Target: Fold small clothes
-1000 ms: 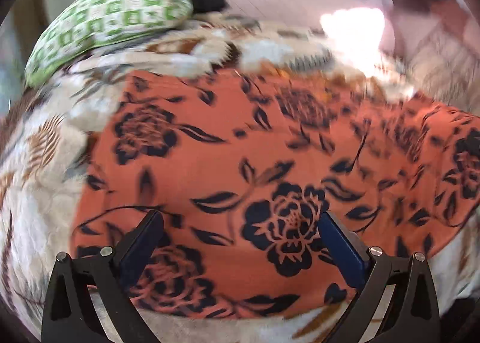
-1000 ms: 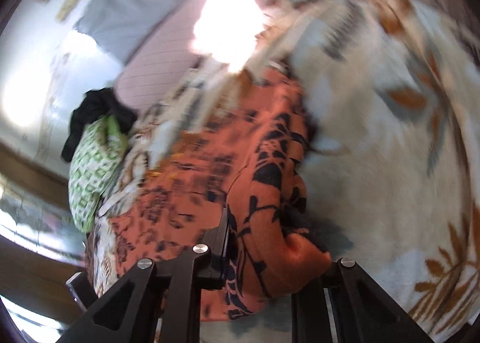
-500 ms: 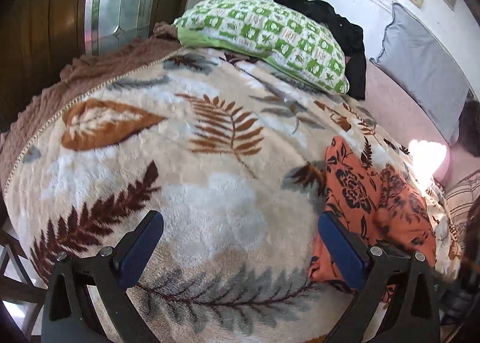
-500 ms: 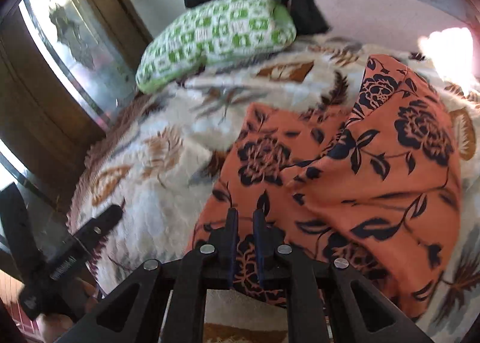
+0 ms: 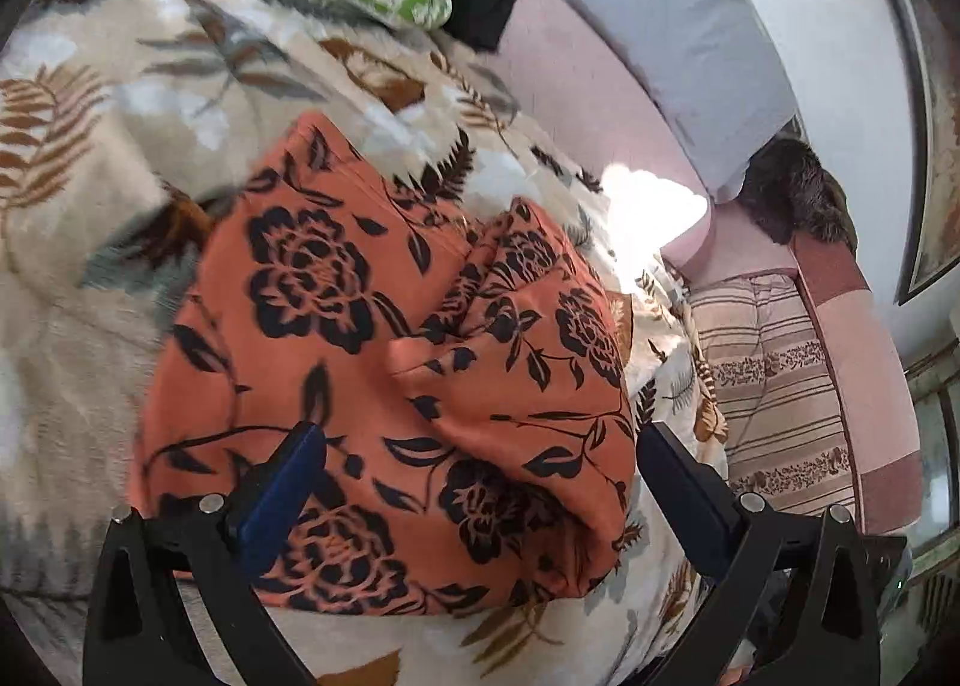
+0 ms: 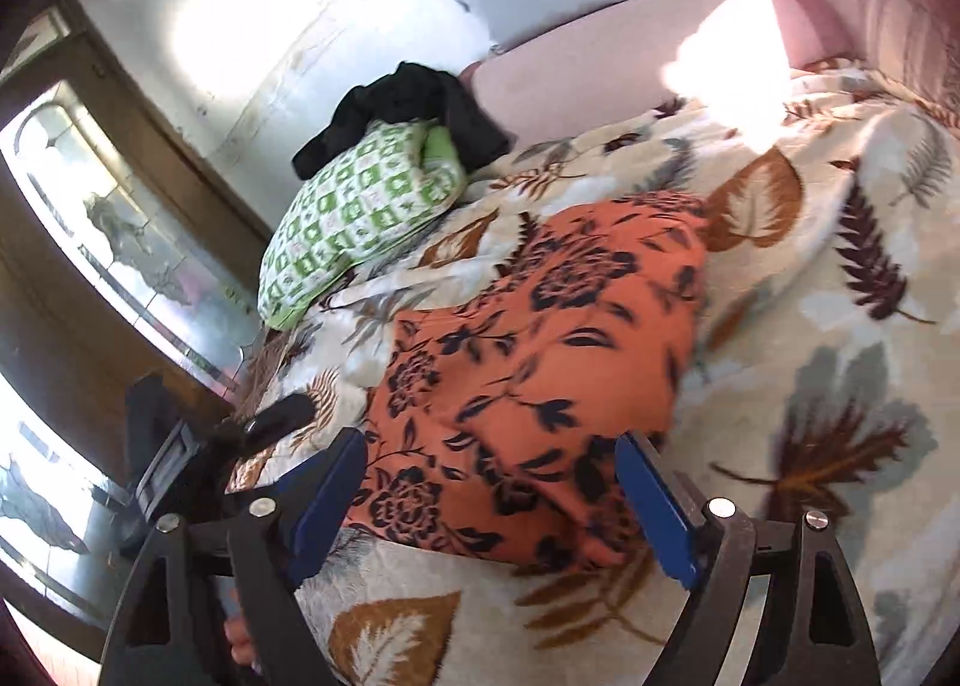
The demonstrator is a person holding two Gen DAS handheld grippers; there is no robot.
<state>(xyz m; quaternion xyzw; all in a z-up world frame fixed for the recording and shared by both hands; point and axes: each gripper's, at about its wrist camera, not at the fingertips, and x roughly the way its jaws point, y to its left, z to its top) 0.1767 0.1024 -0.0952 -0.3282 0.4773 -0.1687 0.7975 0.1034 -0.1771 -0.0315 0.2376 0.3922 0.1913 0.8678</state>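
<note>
An orange garment with black flowers (image 5: pixel 384 386) lies folded over in a rumpled heap on the leaf-patterned blanket (image 5: pixel 90 158). It also shows in the right wrist view (image 6: pixel 540 362). My left gripper (image 5: pixel 474 446) is open and empty, its blue-padded fingers just above the garment's near part. My right gripper (image 6: pixel 492 464) is open and empty, its fingers straddling the garment's near edge. The left gripper also shows at the left of the right wrist view (image 6: pixel 198 446).
A green-and-white checked pillow (image 6: pixel 360 212) with a black cloth (image 6: pixel 408 110) on it lies at the bed's far side. A grey pillow (image 5: pixel 678 38) leans on the wall. A striped cushion (image 5: pixel 774 386) lies to the right. A wooden door with glass (image 6: pixel 90 242) stands left.
My right gripper has opened and let go of the garment, which now lies folded over. My left gripper has swung back over the garment from the bare blanket.
</note>
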